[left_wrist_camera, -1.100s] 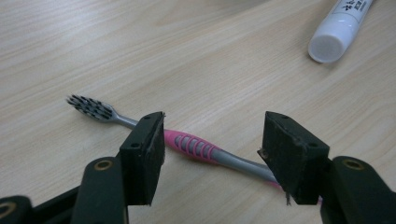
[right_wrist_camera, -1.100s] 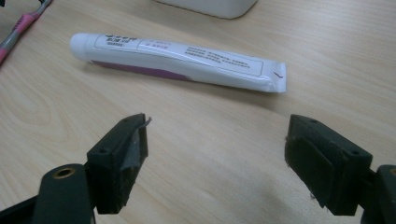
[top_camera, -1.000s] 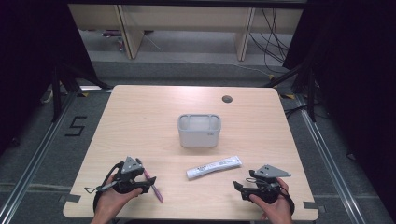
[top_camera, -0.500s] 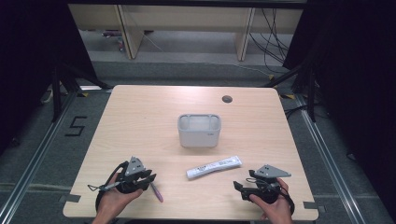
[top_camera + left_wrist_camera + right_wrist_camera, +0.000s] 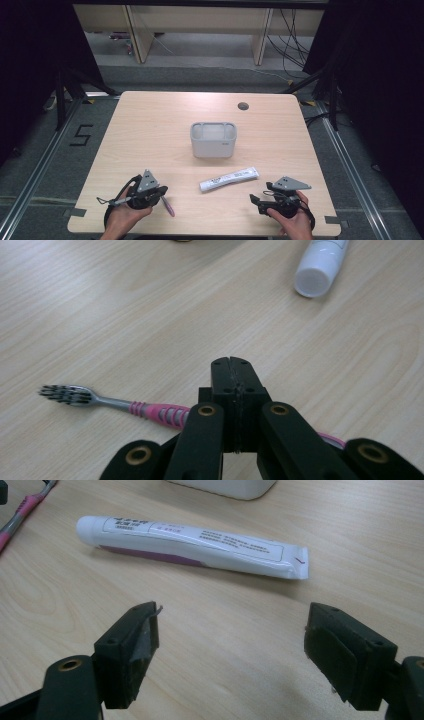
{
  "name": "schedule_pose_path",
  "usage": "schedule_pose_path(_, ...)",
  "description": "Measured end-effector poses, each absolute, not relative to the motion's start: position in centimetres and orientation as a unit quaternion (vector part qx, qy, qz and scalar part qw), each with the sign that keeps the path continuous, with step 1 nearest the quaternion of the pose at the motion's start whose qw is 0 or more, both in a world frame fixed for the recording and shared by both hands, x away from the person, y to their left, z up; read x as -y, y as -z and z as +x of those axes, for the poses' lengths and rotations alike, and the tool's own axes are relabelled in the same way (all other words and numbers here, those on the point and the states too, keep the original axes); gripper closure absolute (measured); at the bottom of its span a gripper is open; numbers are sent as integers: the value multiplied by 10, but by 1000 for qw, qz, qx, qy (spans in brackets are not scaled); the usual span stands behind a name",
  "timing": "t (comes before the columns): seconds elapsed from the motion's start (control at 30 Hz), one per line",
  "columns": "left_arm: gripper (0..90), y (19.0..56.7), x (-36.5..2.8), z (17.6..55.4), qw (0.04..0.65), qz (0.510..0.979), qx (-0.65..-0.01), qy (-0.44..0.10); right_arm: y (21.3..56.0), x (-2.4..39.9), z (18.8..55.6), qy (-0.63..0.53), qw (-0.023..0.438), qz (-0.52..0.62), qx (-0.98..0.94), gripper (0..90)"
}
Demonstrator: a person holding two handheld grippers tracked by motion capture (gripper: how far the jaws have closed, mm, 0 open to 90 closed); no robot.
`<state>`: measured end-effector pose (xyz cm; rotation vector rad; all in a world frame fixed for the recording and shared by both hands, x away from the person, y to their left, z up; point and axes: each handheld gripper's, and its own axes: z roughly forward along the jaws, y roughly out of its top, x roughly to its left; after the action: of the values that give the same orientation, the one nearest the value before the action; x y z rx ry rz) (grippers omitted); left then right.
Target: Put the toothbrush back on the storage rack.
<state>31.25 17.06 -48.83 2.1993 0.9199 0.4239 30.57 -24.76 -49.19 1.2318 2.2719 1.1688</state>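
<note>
Left hand-held gripper [image 5: 161,192] sat at bench [image 5: 150,130] 7 o'clock; jaws had just been closing, met tip to tip, and pink toothbrush [image 5: 115,404] lay flat beneath them, handle passing under, apparently not pinched. Grey holder cup [image 5: 213,139] stood at centre, likely destination. Toothpaste tube [image 5: 229,179] lay at 6 o'clock, cap toward toothbrush. Right hand-held gripper [image 5: 232,650] at 5 o'clock, jaws wide, empty, facing tube.

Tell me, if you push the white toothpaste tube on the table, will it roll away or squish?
The toothpaste tube would probably roll only a little: its cap end is round, but its tail is crimped flat. It looks plump and soft-sided, so it would likely dent when squeezed. Its glossy skin may be a bit slippery.
</note>
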Motion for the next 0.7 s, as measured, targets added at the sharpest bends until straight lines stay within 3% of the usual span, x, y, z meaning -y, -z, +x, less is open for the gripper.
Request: schedule_pose_path(0.7,896,497,-157,305,348,866,-330,-142,493,247,306,-410,147,433,-789,230)
